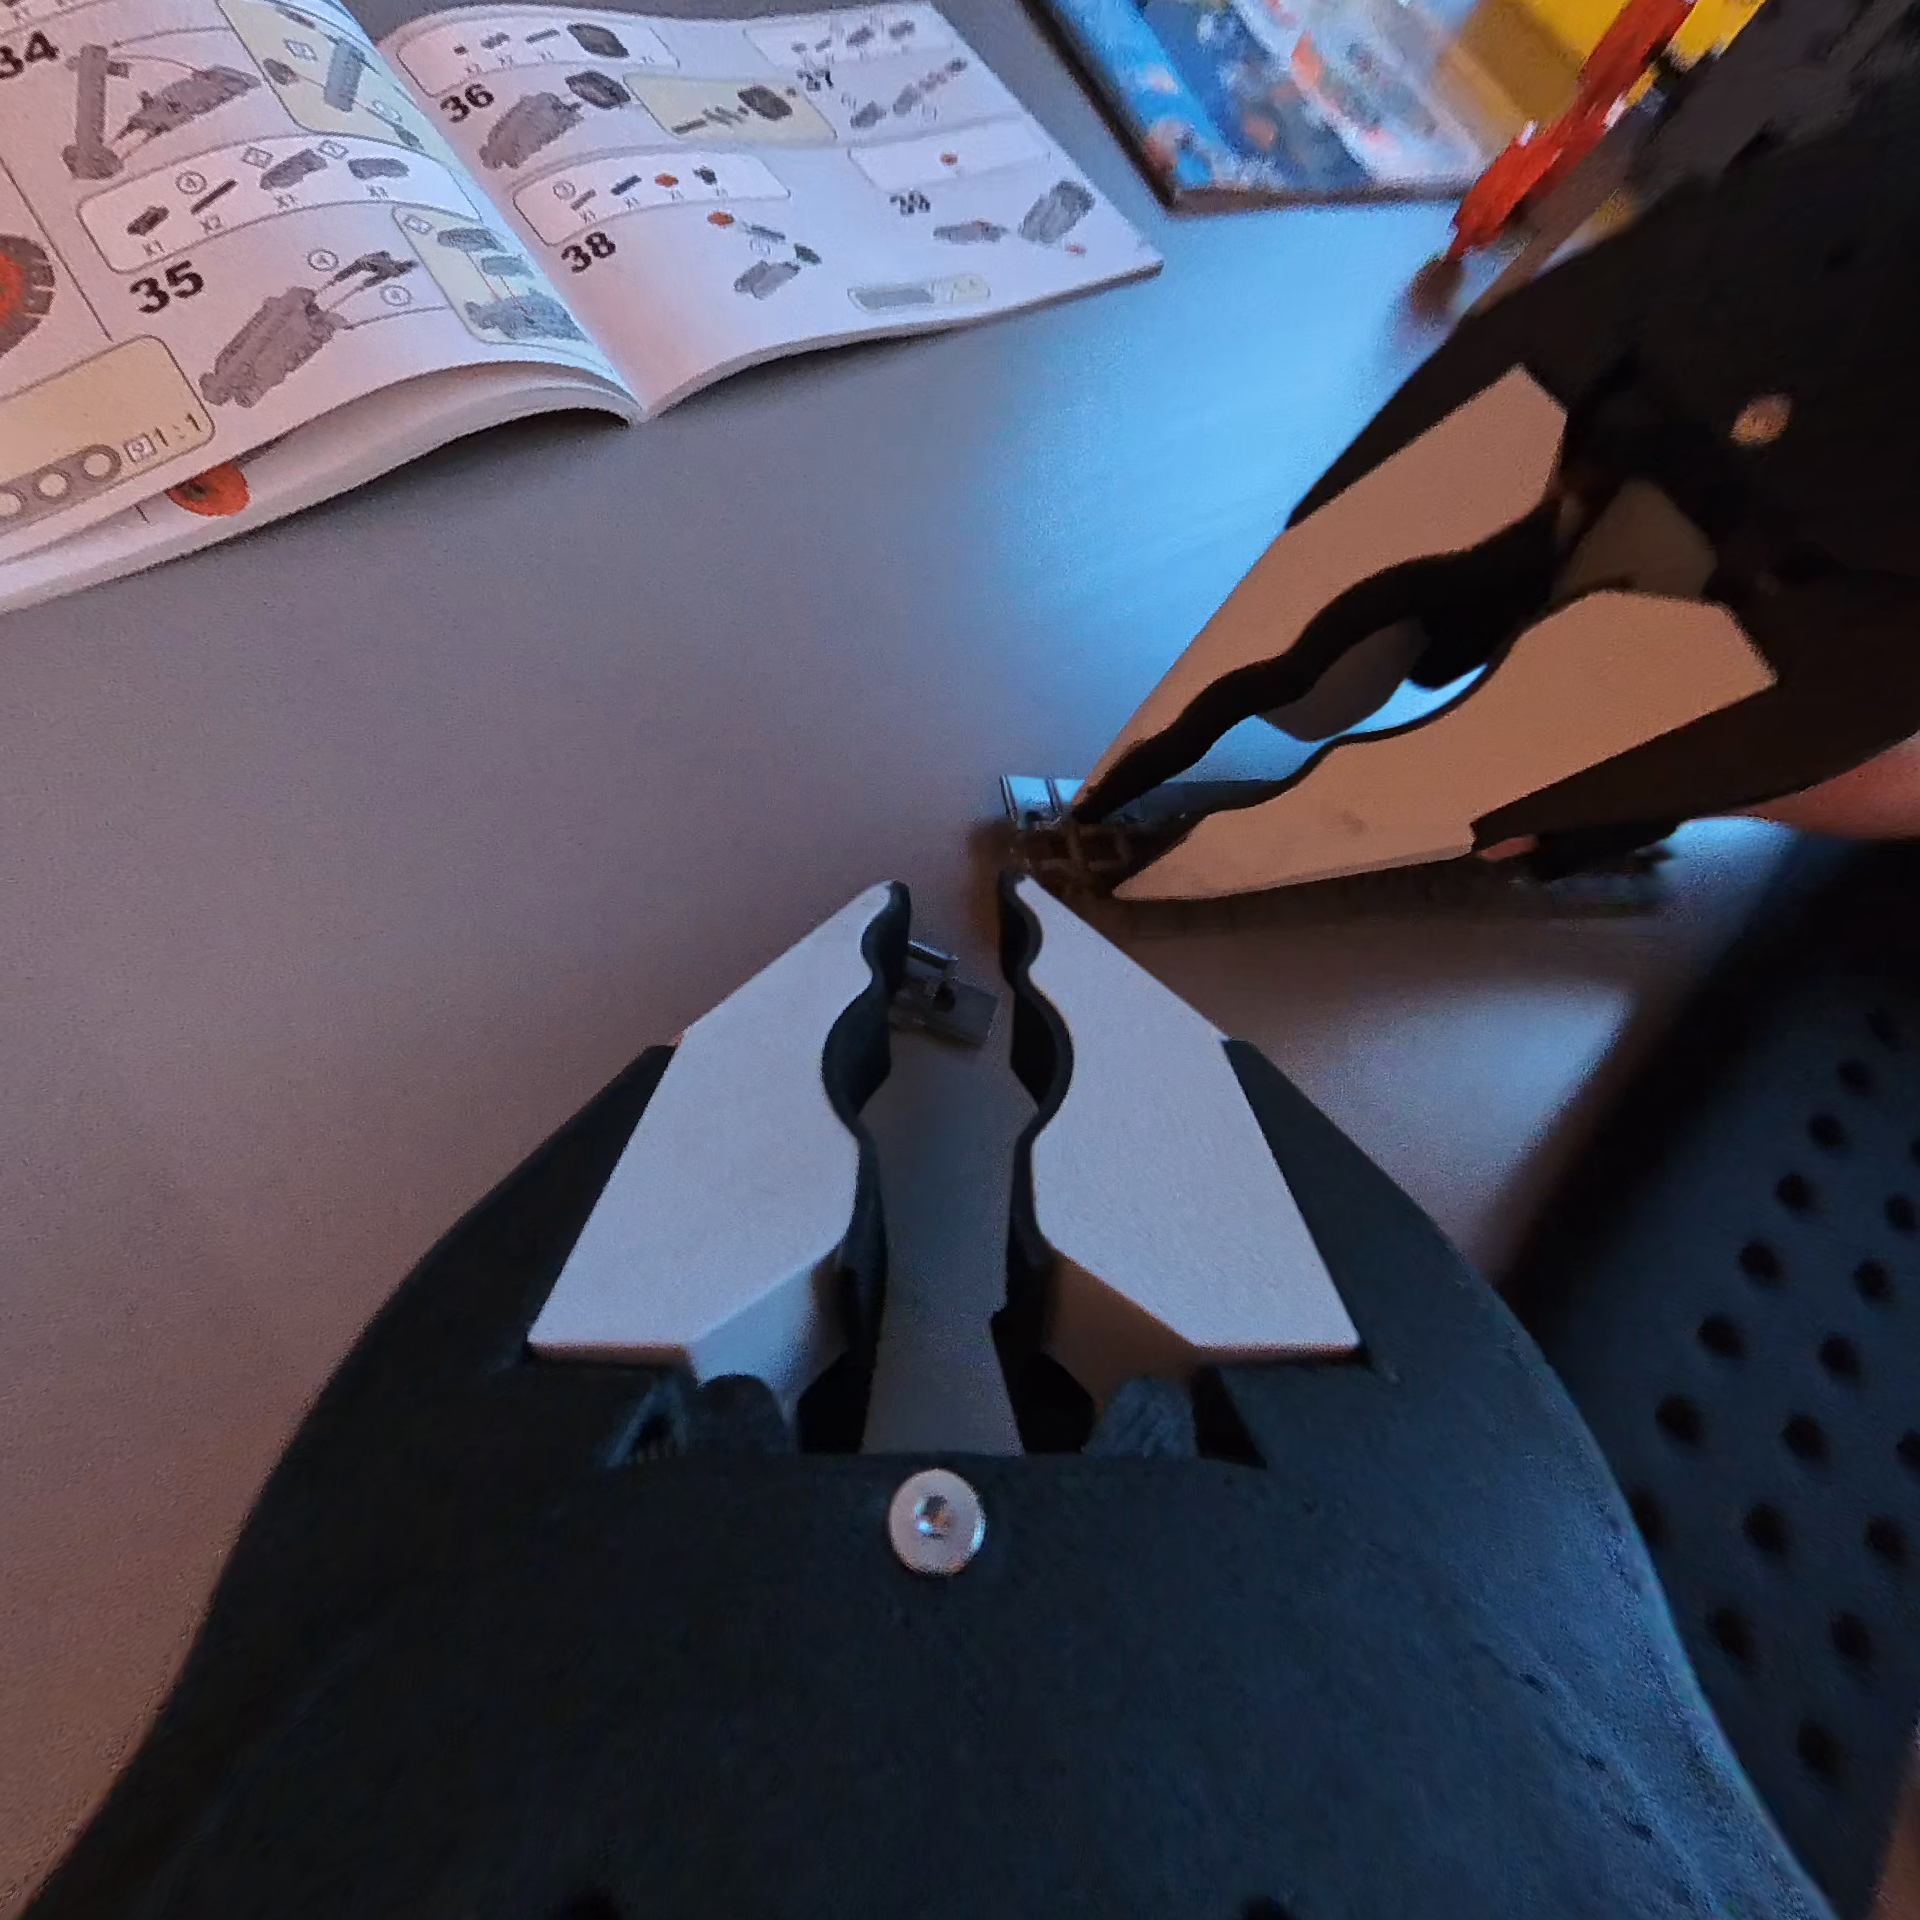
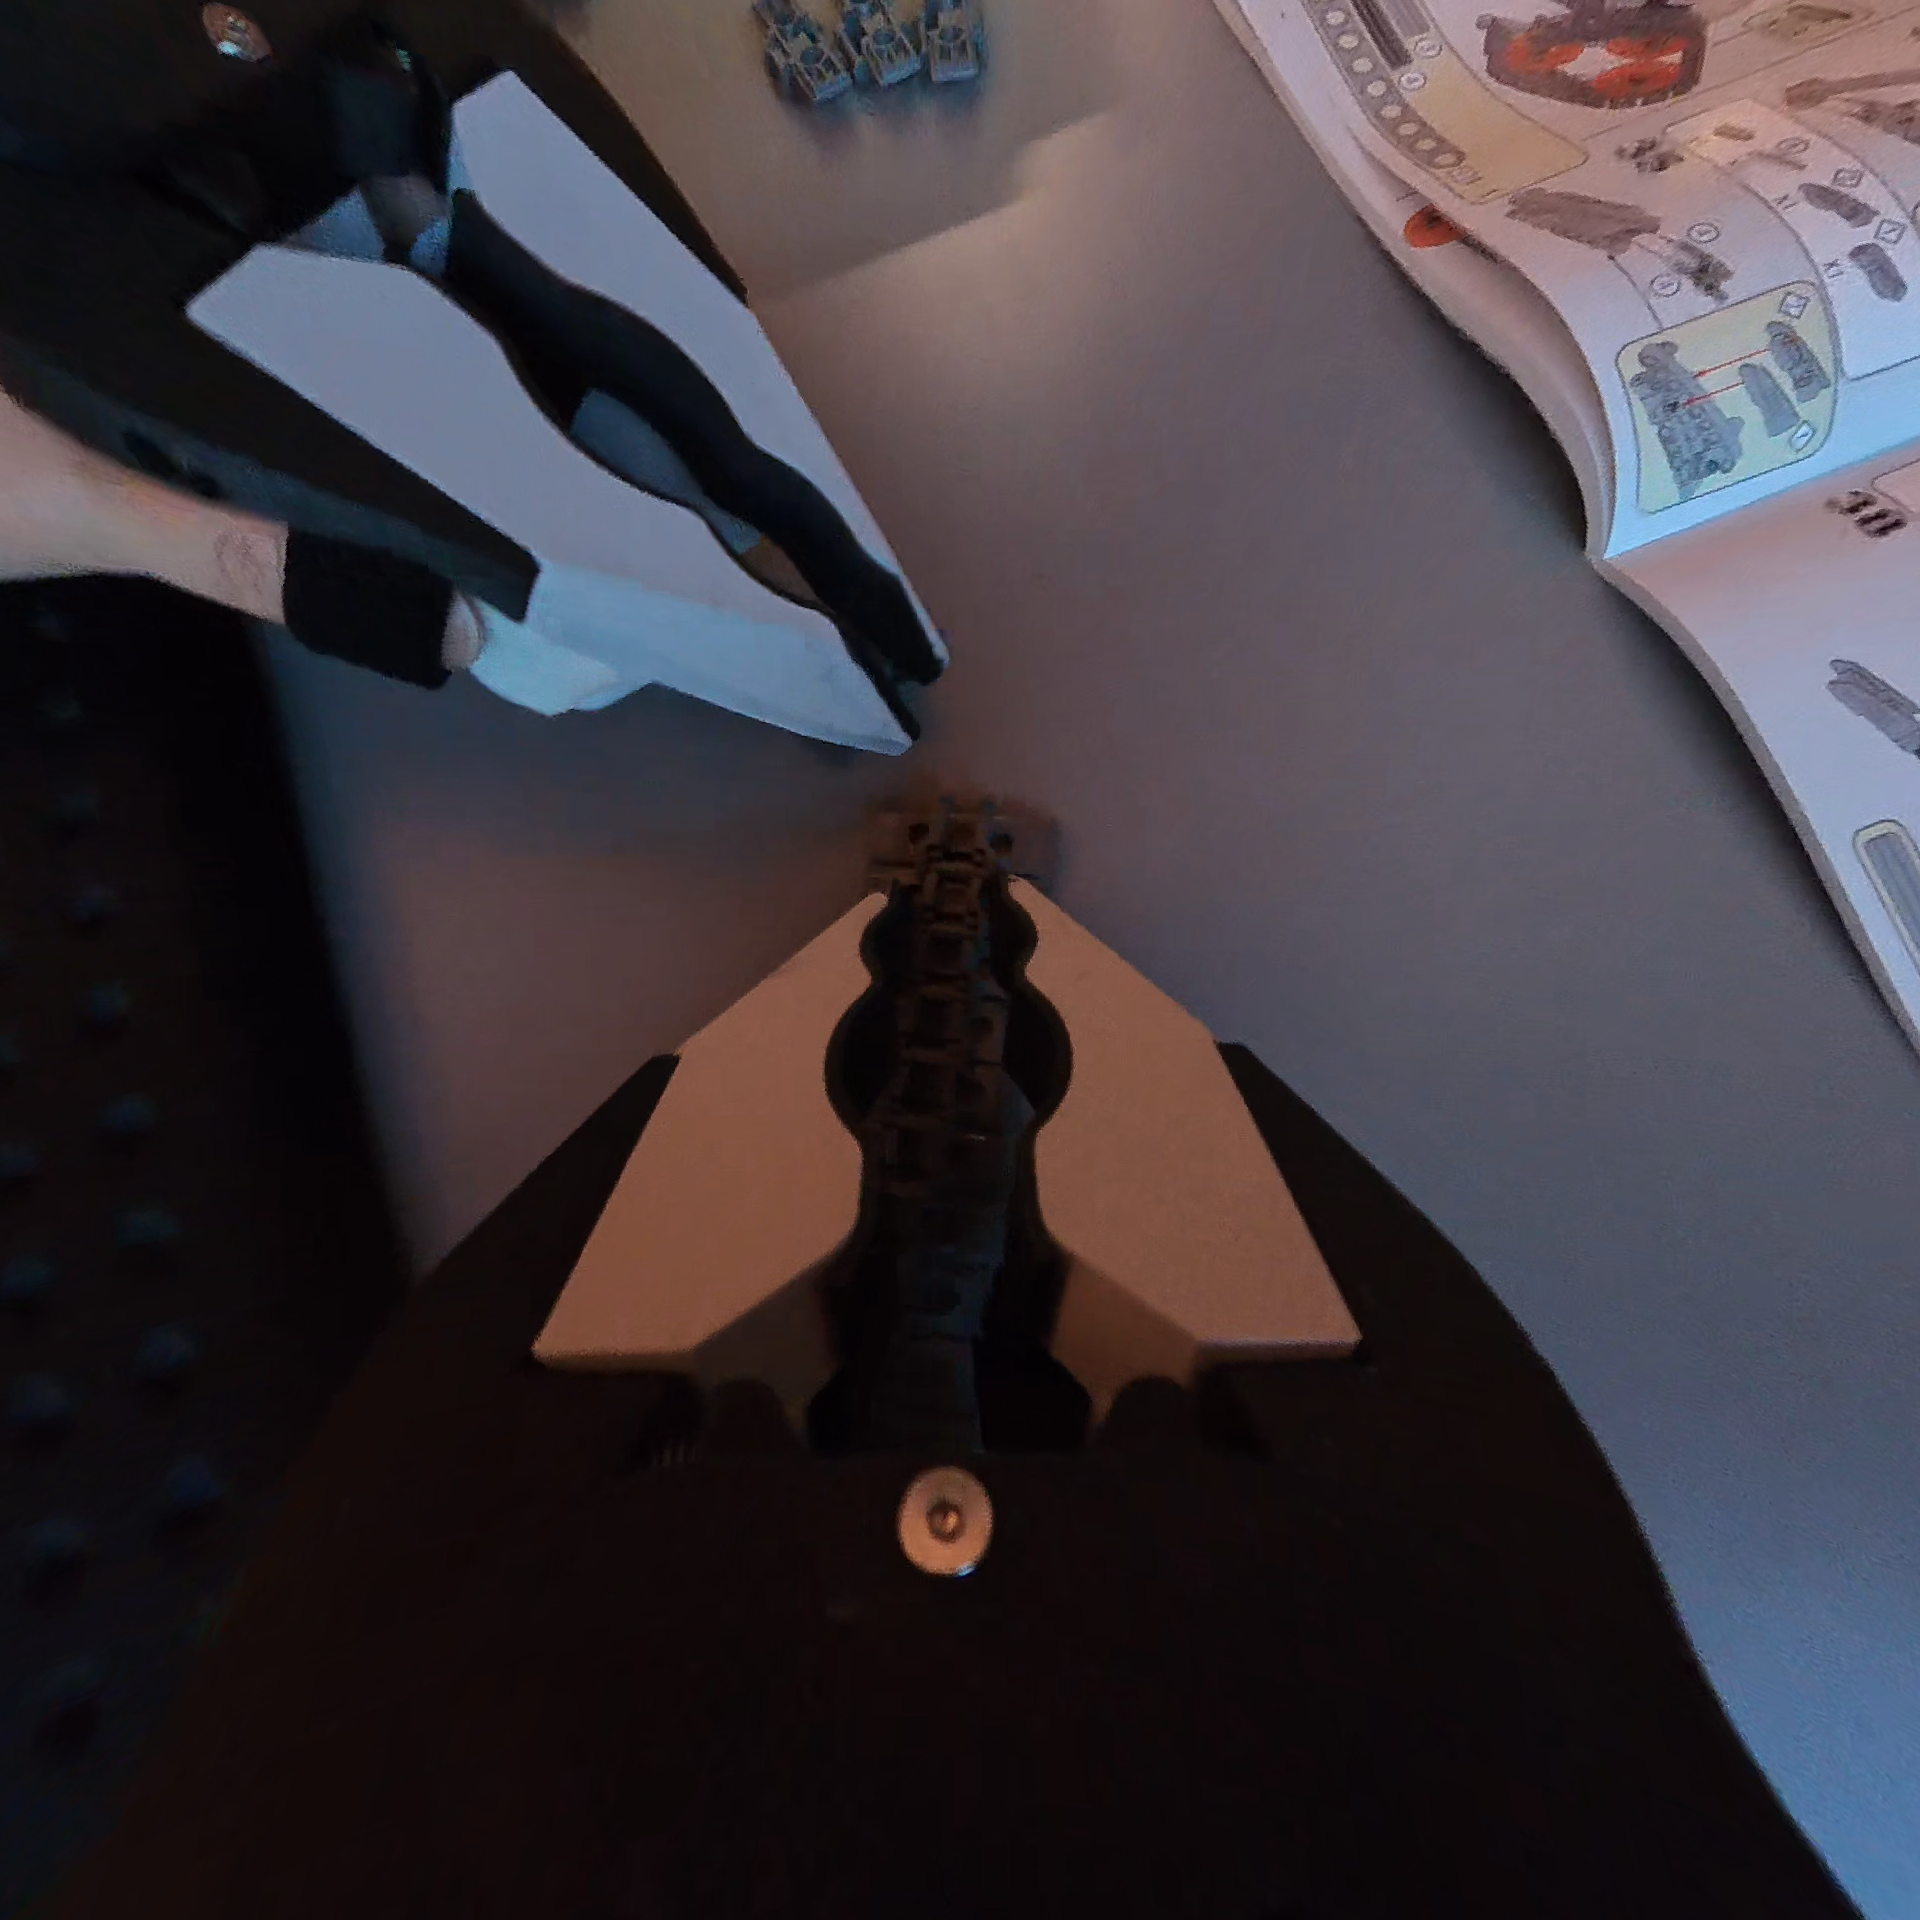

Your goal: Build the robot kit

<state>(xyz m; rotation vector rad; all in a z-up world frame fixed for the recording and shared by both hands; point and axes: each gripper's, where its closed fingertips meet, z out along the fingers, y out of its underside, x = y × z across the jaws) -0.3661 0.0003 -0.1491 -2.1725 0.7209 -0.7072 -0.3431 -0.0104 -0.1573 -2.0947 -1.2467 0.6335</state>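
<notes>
Two grippers over a grey table (image 1: pixel 727 675). Left gripper (image 1: pixel 954 902) with fingers spread, one small grey piece (image 1: pixel 940 992) lying between the tips. Right gripper (image 2: pixel 951 894) pinching one dark chain-like assembly (image 2: pixel 951 997), tip on the table. Far off: one open manual (image 1: pixel 520 208) with numbered steps, three grey parts (image 2: pixel 873 47), one box (image 1: pixel 1299 94).

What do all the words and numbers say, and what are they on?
Booklet: big step numbers and tiny marks beside the part drawings. I don't read writing out.
Box: colourful print, too blurred to read.
Left gripper, right gripper, table: no writing on them.
</notes>
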